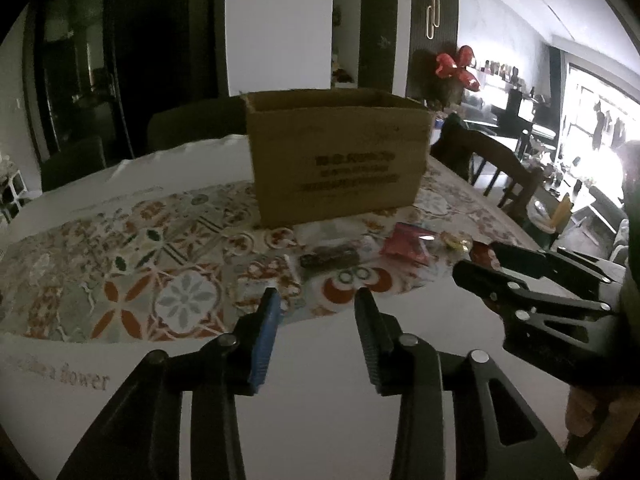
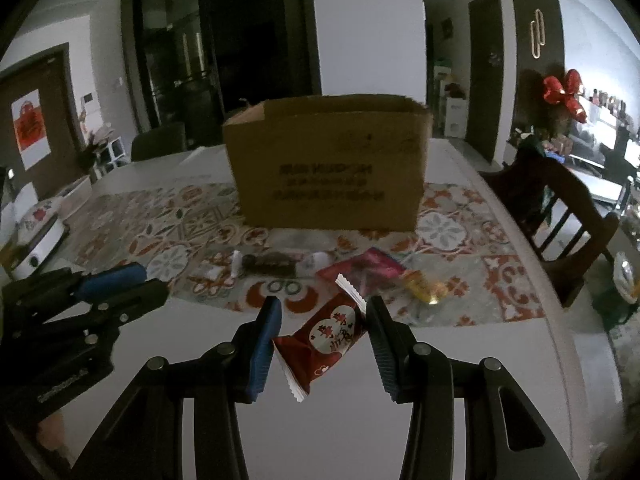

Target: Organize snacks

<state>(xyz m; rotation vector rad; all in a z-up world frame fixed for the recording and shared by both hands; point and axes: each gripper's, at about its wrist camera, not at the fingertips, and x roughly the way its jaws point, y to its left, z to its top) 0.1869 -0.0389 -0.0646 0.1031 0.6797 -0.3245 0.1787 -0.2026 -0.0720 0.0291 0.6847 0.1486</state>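
An open cardboard box point(image 1: 336, 156) stands on the patterned tablecloth; it also shows in the right wrist view point(image 2: 328, 168). Several snacks lie in front of it: a dark bar point(image 1: 329, 258) point(image 2: 267, 263), a pink packet point(image 1: 408, 243) point(image 2: 366, 270), a gold-wrapped sweet point(image 1: 456, 240) point(image 2: 424, 286). A red packet with a white heart point(image 2: 326, 338) lies on the table between the fingers of my open right gripper point(image 2: 324, 312), without clear contact. My left gripper point(image 1: 316, 300) is open and empty above the white table edge. The right gripper also shows in the left wrist view point(image 1: 476, 260).
A white round table point(image 2: 360, 420) carries the tablecloth point(image 1: 140, 272). A wooden chair point(image 2: 560, 216) stands at the right, dark chairs point(image 1: 192, 124) behind the box. A white appliance point(image 2: 36, 240) sits at the left edge. The left gripper point(image 2: 120, 284) is at the left of the right wrist view.
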